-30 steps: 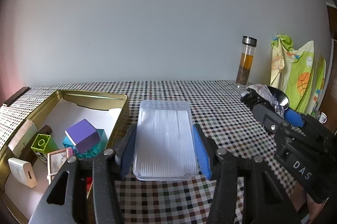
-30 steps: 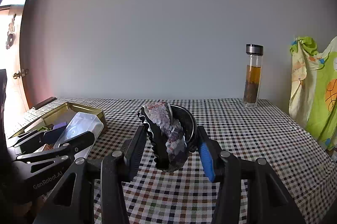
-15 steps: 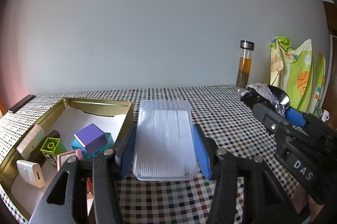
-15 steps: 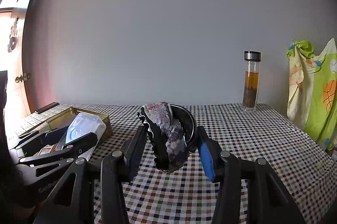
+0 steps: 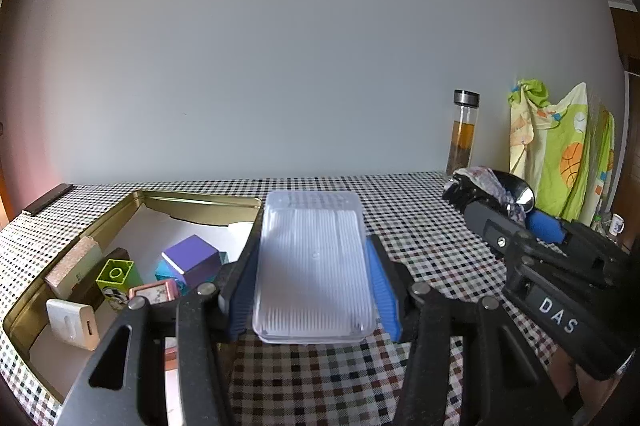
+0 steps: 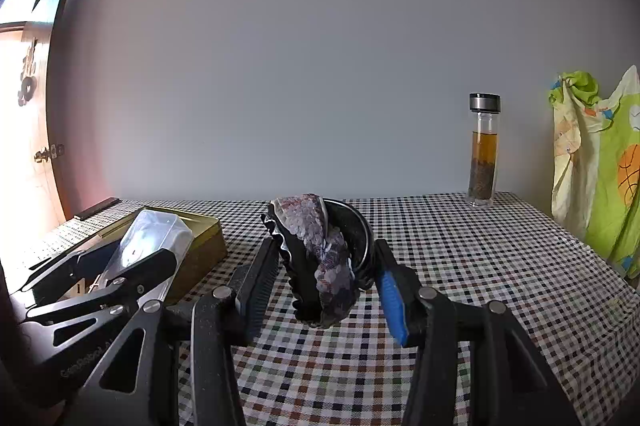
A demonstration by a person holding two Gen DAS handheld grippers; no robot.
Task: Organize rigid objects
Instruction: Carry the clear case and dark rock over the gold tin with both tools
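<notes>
My left gripper [image 5: 314, 240] is shut on a clear plastic box [image 5: 314, 278], its blue pads pressing the long sides. The box hangs beside the right wall of a gold tin [image 5: 200, 198]. Inside the tin lie a purple cube [image 5: 192, 258], a green brick [image 5: 114, 276], a white charger [image 5: 72, 322] and a few other small items. My right gripper [image 6: 326, 258] is shut on a dark sequined item with a shiny metal rim [image 6: 316, 226], held above the checked tablecloth. In the right wrist view the left gripper [image 6: 132, 246] and box are at the left, over the tin [image 6: 204, 246].
A glass bottle of amber liquid [image 6: 484, 154] stands at the table's back right, by the wall. A green and yellow cloth [image 6: 600, 166] hangs past the right edge. A dark bar [image 5: 48, 200] lies at the far left corner.
My left gripper has drifted a little with the clear box, and the table and tin sit lower in its view. The right gripper and its sequined item have stayed put.
</notes>
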